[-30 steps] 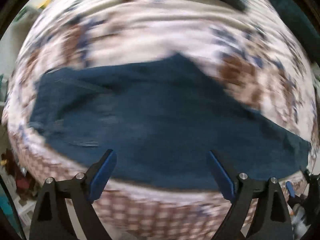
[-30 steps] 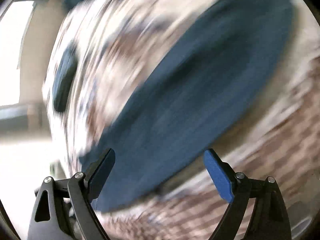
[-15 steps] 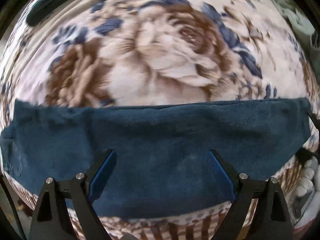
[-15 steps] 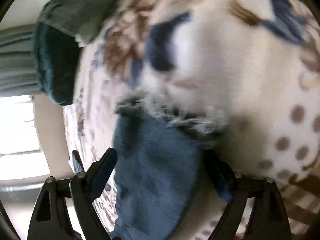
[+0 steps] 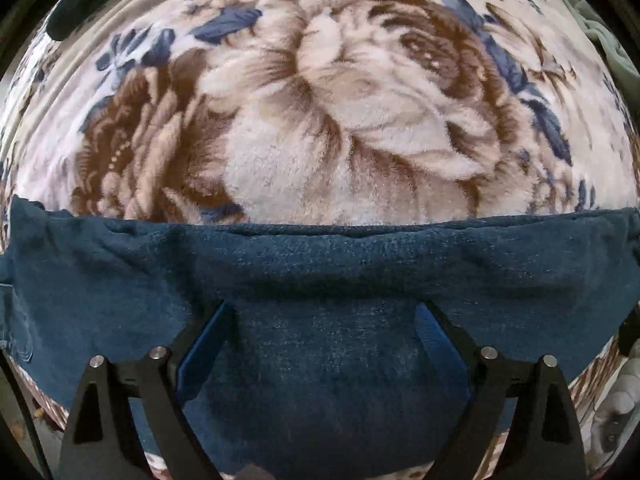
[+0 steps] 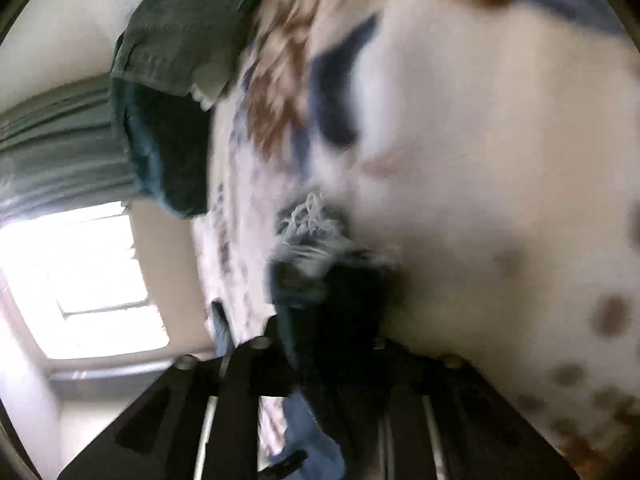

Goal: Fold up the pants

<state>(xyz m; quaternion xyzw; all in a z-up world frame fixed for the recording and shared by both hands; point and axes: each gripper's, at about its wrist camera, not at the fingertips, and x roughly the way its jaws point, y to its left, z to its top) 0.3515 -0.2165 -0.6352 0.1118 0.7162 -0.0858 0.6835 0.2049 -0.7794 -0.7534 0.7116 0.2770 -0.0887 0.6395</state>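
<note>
Dark blue denim pants (image 5: 320, 272) lie as a wide band across a floral blanket (image 5: 320, 100), folded lengthwise. My left gripper (image 5: 324, 320) is open, its blue-padded fingers (image 5: 204, 344) spread just over the denim near its front edge. In the blurred right wrist view my right gripper (image 6: 328, 320) is shut on the frayed hem end of the pants (image 6: 316, 236), close to the blanket (image 6: 480, 160).
A grey-green garment (image 6: 180, 28) and a dark teal one (image 6: 168, 148) lie at the blanket's far edge beside a curtain and bright window (image 6: 80, 280). A pale green cloth (image 5: 608, 40) sits at upper right in the left wrist view.
The right gripper moved to the frayed hem and closed on it. The left gripper came lower and nearer the pants, staying open.
</note>
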